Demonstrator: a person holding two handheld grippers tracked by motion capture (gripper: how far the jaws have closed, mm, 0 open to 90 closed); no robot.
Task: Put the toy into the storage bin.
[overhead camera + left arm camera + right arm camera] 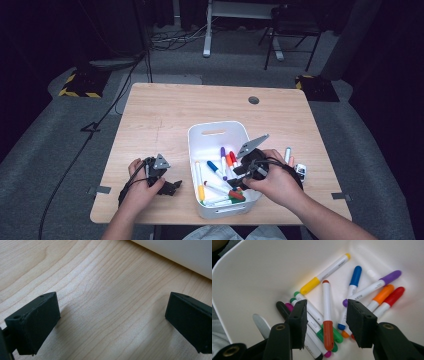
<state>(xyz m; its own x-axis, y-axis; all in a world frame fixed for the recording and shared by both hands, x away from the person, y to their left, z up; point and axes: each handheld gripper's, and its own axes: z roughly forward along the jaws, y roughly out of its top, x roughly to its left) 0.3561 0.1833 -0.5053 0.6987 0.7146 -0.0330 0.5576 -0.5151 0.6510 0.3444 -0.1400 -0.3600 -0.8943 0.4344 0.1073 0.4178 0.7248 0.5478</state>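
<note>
Counter (165, 115): pale wood-grain top, rectangular, with a round grey grommet (254, 100) near its far edge; the far half lies bare.
Bin (199, 132): white plastic, handle slot in the far wall, standing right of centre on the near half of the counter.
Markers (216, 169): loose on the bin floor, lying crosswise over one another; caps in yellow, blue, purple, orange, red, green and black. In the right gripper view a brown-capped marker (327, 317) lies below the gap of the claw, untouched.
Stray marker (288, 154): blue-capped, on the counter just right of the bin.
Small object (300, 170): black and white, beside the stray marker, too small to identify.
Right claw (325, 320): held over the near right part of the bin, pointing down into it; jaws apart, nothing between the pads.
Left claw (112, 322): rests on the counter left of the bin, well apart from the markers; jaws wide apart over bare wood, the white bin wall showing at the upper right of its own view.
Floor: grey carpet all round the counter; a black cable runs across it on the left.
Room: dark at the edges; yellow-and-black striped bases (80, 85) at both far corners; a white desk leg and a black chair frame (292, 30) behind.
</note>
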